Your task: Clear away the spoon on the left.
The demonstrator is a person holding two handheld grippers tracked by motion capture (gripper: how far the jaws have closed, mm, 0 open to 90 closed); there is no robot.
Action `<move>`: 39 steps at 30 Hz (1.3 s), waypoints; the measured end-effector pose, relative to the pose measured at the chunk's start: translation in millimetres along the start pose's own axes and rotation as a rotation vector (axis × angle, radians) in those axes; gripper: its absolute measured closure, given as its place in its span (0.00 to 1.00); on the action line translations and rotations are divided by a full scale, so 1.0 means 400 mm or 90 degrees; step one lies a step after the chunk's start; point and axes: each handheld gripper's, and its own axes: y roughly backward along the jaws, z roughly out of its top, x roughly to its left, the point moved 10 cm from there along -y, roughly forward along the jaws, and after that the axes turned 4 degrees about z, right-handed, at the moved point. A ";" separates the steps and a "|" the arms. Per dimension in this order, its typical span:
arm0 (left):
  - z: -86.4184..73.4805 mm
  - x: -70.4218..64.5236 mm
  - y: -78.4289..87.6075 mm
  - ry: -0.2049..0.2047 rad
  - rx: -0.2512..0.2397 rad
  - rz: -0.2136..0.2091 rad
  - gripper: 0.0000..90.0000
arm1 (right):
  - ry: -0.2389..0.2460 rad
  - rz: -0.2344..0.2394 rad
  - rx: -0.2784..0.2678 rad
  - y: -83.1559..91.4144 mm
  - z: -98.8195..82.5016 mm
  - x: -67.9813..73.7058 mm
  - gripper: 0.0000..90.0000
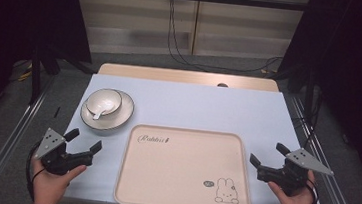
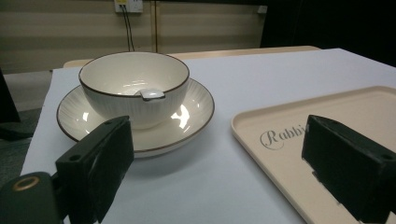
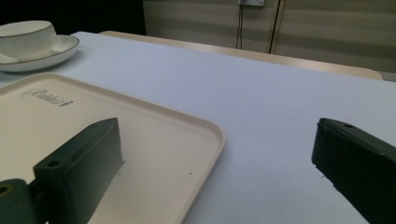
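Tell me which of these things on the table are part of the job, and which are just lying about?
Part of the job:
- white ribbed bowl with a dark rim
- white spoon lying in that bowl
- matching white saucer under the bowl
- cream plastic tray with a rabbit drawing
- left gripper and right gripper, both open and holding nothing

Just lying about:
- black cables on the floor behind the table

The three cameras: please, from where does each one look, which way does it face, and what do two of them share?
High view: sits above the person's side, faces forward and down on the table; both hands show, with the left hand-held gripper and the right hand-held gripper.
Left gripper view: rides low on the left hand-held gripper, faces the bowl on its plate; its own two open jaws show.
Right gripper view: rides on the right hand-held gripper, faces across the tray; its open jaws show.
Shared: both gripper views show bowl, plate and tray.
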 end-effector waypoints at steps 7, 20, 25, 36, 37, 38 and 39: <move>-0.007 0.007 -0.025 0.011 0.010 0.023 0.10 | 0.001 -0.007 0.005 -0.005 -0.005 -0.003 0.02; 0.004 0.057 -0.060 0.020 0.008 0.080 0.13 | 0.001 -0.008 0.000 0.001 -0.005 -0.006 0.02; 0.005 0.079 -0.076 0.028 0.001 0.095 0.23 | 0.011 -0.001 0.000 0.001 -0.008 0.002 0.02; 0.016 0.099 -0.117 0.019 -0.013 0.104 0.38 | 0.018 -0.005 0.007 0.014 -0.020 0.001 0.03; 0.016 0.099 -0.117 0.019 -0.013 0.104 0.39 | 0.018 -0.005 0.007 0.014 -0.020 0.001 0.03; 0.013 0.098 -0.125 0.014 -0.007 0.104 0.39 | 0.020 -0.008 0.006 0.015 -0.021 -0.001 0.03; 0.013 0.097 -0.129 0.016 -0.009 0.104 0.40 | 0.019 -0.008 0.008 0.016 -0.023 -0.001 0.03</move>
